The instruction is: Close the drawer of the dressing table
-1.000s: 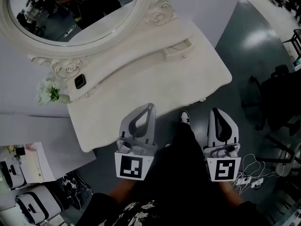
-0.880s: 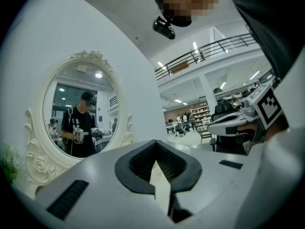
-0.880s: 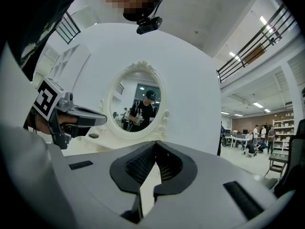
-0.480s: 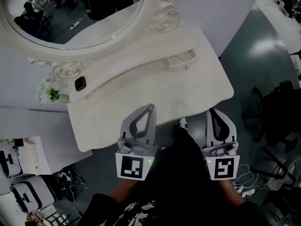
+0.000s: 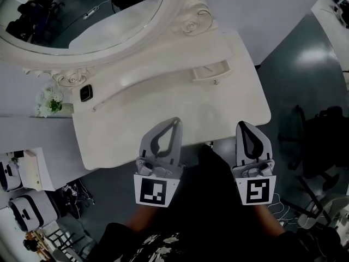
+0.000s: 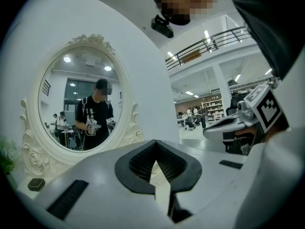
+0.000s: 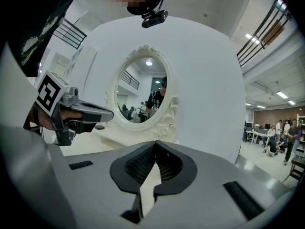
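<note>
Cream, curvy-edged dressing table (image 5: 136,119) fills mid-frame in the head view, w/ its oval carved-frame mirror (image 5: 82,15) at upper left. Task item is the small cream drawer w/ a tiny knob (image 5: 210,71). It sits in the raised back shelf, upper right of centre, pulled out a bit w/ its front proud of the shelf face, so not shut yet.

Change vs a sec ago: both grippers have come fwd toward the table. R gripper (image 5: 241,123) was over the dark grey floor (image 5: 294,70), clear of the tabletop. Now its tip sits right at the table's front edge, lower right. L gripper (image 5: 175,120) overlaps the front edge at lower centre, a touch deeper than before. The drawer sits lower in frame, i.e. nearer both tips, but is out by the same amount.

Each gripper's own view shows jaws pressed together, nothing between them.

Meaning: this looks like the approach phase, no contact w/ the drawer yet. R gripper is the nearer one, so it is prob. the one to push the drawer front w/ its closed tip.

Small black squarish item (image 5: 85,93) and white flower sprig (image 5: 50,101) sit at far left, well apart from the drawer.
</note>
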Available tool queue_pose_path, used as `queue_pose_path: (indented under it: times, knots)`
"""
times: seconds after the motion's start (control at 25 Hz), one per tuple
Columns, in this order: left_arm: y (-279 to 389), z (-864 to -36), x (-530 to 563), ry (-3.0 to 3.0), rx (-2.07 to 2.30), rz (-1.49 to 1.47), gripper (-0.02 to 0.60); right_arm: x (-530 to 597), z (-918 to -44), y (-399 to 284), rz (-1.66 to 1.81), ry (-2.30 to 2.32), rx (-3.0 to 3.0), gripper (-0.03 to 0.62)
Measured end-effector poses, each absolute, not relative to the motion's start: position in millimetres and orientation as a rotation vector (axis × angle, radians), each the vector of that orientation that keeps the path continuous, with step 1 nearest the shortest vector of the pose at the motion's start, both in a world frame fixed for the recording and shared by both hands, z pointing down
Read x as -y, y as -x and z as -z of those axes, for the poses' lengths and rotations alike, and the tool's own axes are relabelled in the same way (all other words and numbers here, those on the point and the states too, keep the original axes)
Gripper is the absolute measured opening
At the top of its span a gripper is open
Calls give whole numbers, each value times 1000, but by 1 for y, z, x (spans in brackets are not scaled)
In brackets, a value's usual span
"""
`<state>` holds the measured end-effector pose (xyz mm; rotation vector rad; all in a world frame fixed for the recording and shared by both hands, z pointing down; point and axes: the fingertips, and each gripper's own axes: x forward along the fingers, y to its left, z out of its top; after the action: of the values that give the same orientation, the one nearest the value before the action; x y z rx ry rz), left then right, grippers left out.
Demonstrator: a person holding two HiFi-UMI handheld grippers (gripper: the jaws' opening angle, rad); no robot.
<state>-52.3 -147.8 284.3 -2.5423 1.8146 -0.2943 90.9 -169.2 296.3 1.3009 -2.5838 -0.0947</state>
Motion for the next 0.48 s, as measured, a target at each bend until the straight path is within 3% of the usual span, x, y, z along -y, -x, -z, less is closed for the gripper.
queue_pose_path:
  times: [0.32, 0.48]
  knots:
    - [46, -292, 176, 2491, -1921, 335, 2, 202, -319, -91, 76, -1176, 2636, 0]
    - [40, -294, 187, 2488, -1920, 367, 2, 217, -326, -91, 88, -1142, 2652, 42]
